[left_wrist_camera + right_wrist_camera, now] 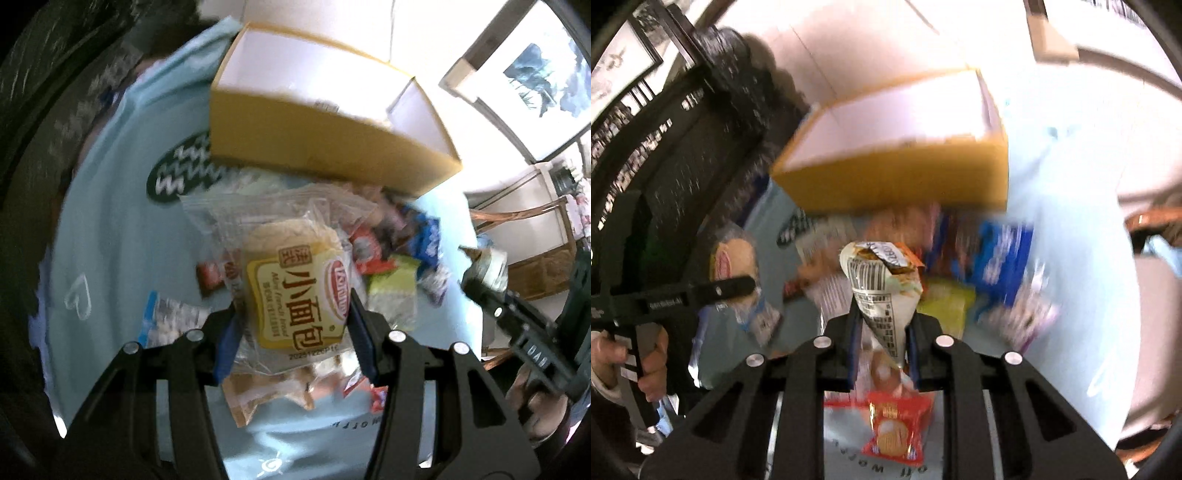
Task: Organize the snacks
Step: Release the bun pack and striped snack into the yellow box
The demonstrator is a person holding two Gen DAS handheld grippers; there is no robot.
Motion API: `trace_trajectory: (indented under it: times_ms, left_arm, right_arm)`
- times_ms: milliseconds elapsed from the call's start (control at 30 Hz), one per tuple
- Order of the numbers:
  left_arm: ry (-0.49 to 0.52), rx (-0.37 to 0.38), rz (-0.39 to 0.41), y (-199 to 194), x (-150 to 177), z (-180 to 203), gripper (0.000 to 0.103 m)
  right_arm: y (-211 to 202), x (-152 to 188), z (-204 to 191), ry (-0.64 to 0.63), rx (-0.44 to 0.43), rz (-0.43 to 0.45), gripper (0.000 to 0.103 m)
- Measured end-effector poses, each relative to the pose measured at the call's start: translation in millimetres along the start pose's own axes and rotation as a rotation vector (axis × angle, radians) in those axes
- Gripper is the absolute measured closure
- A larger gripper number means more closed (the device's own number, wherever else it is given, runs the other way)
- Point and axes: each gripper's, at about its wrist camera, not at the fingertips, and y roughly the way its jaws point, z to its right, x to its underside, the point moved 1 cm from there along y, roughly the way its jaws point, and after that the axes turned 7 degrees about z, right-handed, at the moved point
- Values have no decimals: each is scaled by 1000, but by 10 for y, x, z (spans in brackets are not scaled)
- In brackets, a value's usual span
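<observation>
Black left gripper (293, 325) pinched a clear-wrapped yellow bread packet (295, 291); black right gripper (882, 332) pinched a white barcoded snack pouch (882, 291).

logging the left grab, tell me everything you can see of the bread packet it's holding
The bread packet is a clear plastic wrapper around a pale golden bun. Its yellow label carries brown Chinese characters, a red oval logo and a printed date line. It is sealed, a little crinkled, and held up between the blue-padded fingers of the left hand-held gripper, which press its two sides. It hangs above the snack pile, in front of the cardboard box.
</observation>
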Motion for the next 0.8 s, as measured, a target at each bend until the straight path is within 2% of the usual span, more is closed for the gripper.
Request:
trace_trajectory:
  times_ms: [167, 333, 533, 667, 733, 767, 800]
  left_arm:
    - [17, 37, 90, -241, -506, 194, 50]
    - [9, 47, 165, -270, -1052, 265, 50]
    - [12, 17, 152, 113, -1620, 335, 50]
    - [7, -8, 121, 446, -1803, 317, 50]
    - [-1, -17, 101, 643, -1898, 298, 49]
    - [-5, -25, 92, 728, -1942, 292, 48]
    - [-7, -41, 85, 809, -1975, 280, 35]
  right_arm:
    - [-110, -599, 55, -7, 0, 105, 82]
    - [75, -1058, 94, -6, 0, 157, 82]
    - [546, -1410, 207, 25, 0, 134, 82]
    - [825, -1510, 298, 49, 17, 114, 81]
    - [968, -1548, 348, 61, 35, 111, 78]
    - [1094, -1572, 397, 70, 49, 90, 71]
    - [1174, -1575, 428, 86, 65, 69, 57]
